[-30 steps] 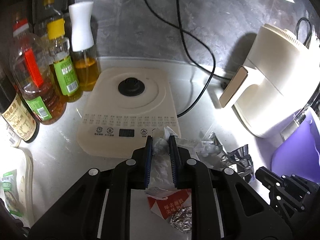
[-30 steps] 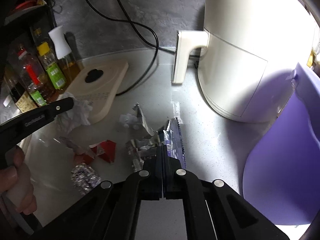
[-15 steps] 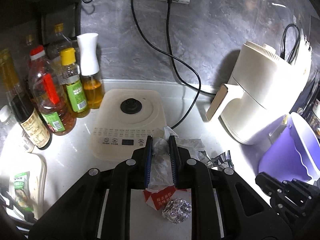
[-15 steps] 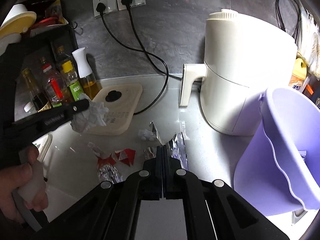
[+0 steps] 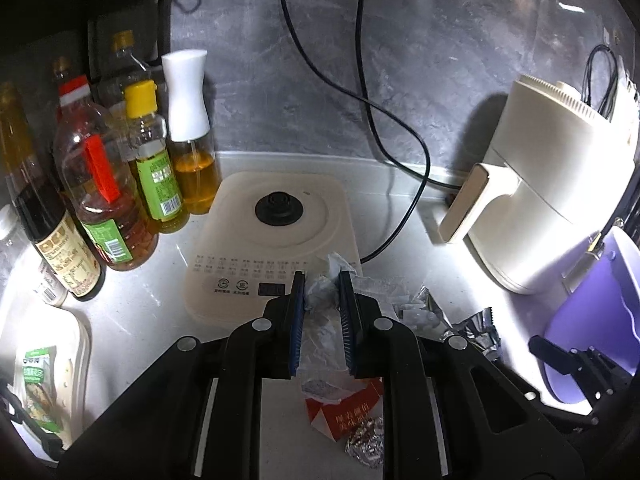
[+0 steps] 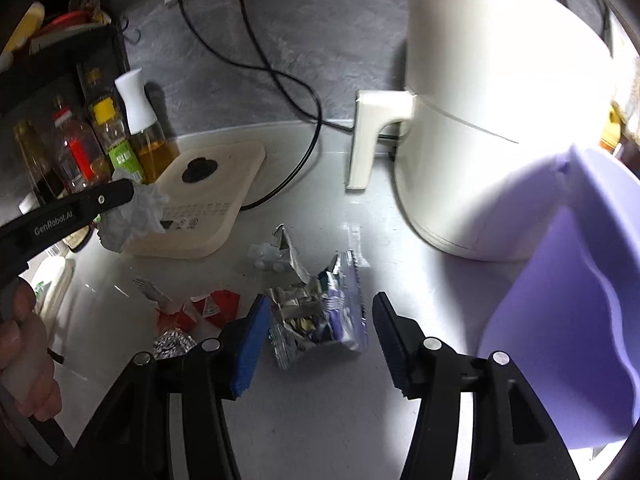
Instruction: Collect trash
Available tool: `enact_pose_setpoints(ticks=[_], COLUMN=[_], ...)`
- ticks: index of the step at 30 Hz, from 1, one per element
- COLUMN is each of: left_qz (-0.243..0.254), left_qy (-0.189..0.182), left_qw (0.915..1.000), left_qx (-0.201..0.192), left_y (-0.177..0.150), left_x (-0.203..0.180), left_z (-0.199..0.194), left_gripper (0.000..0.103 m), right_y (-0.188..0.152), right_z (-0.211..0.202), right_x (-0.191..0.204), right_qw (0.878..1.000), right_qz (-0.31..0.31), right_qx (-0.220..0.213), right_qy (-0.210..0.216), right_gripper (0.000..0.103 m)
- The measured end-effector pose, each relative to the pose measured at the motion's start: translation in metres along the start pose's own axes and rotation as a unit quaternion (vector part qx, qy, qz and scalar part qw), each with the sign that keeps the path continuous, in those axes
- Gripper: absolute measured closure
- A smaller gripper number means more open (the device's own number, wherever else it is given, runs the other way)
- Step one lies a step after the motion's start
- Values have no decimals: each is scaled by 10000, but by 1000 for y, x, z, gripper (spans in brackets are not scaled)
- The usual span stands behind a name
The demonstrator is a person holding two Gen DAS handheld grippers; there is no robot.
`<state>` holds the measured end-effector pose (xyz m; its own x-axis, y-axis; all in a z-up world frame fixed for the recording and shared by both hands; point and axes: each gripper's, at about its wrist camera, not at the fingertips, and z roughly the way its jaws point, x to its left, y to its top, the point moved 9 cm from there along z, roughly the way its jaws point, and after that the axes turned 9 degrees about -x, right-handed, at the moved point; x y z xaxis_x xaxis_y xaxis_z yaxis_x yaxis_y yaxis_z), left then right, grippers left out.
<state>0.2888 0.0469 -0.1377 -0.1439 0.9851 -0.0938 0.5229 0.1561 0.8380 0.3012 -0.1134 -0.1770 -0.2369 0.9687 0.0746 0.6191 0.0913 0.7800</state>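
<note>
Since 0.5 s ago the right gripper (image 6: 316, 328) has gone from fingers pressed together to spread wide; the foil wrapper (image 6: 320, 316) now lies loose on the desk (image 6: 320, 420) between them, touching neither. Left gripper (image 5: 322, 300) unchanged: fingers narrowed onto the crumpled tissue (image 5: 320, 292), held clear of the desk in front of the cream induction cooker (image 5: 276, 240). Red carton scrap (image 5: 344, 414) and foil ball (image 5: 366, 446) lie below the left gripper. Purple bin (image 6: 576, 292) stands at right, beside the white air fryer (image 6: 500, 120).
</note>
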Motion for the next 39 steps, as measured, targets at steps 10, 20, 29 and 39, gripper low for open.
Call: enact_pose_setpoints(ticks=[10, 20, 29, 39], left_qz=[-60, -49, 41, 243], left_qy=[0, -155, -377, -826], left_qw=[9999, 9997, 9978, 9926], left_qx=[161, -198, -553, -852], left_y=[-13, 11, 35, 59], left_x=[1, -17, -42, -91], left_z=[9, -31, -67, -89], left_gripper=[86, 86, 86, 86], right_y=[-13, 18, 43, 67], right_z=[22, -43, -95, -145], right_x=[6, 7, -1, -44], right_qw=[9989, 9992, 9963, 9902], right_qz=[-361, -169, -10, 402], right_qx=[297, -274, -752, -1337], right_qy=[-18, 218, 423, 41], right_gripper=[84, 90, 90, 89])
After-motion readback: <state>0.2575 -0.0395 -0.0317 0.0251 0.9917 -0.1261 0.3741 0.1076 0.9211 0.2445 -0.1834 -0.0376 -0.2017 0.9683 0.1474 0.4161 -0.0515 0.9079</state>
